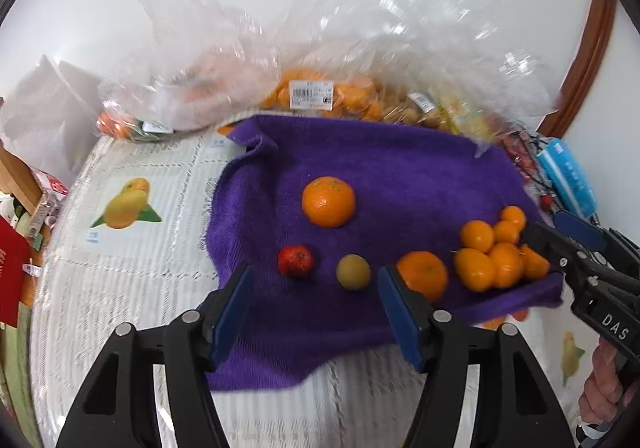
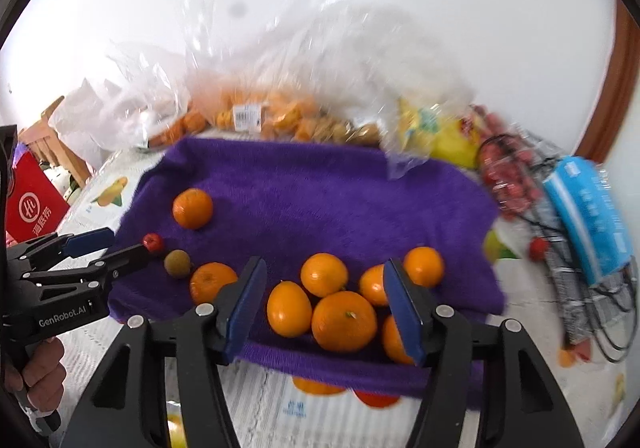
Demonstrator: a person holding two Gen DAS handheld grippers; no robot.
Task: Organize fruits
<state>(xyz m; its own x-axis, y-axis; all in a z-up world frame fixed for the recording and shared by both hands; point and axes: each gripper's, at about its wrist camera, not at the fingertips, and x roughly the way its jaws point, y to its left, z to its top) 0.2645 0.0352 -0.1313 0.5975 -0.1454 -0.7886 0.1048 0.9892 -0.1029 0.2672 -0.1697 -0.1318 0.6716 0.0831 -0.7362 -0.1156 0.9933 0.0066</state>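
Both pairs of jaws stood wide, gripping nothing. On the fuzzy purple towel (image 1: 400, 175), the left gripper (image 1: 312, 284) hovered near a small red fruit (image 1: 295, 260) and a round greenish-brown fruit (image 1: 353, 272). Farther off lay one large orange (image 1: 328, 201). To the right, the right gripper (image 2: 325, 294) hung over a tight cluster of small orange citrus fruits (image 2: 344, 320).

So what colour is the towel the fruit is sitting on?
Purple. The towel is a deep, plain purple, clearest in the right wrist view.
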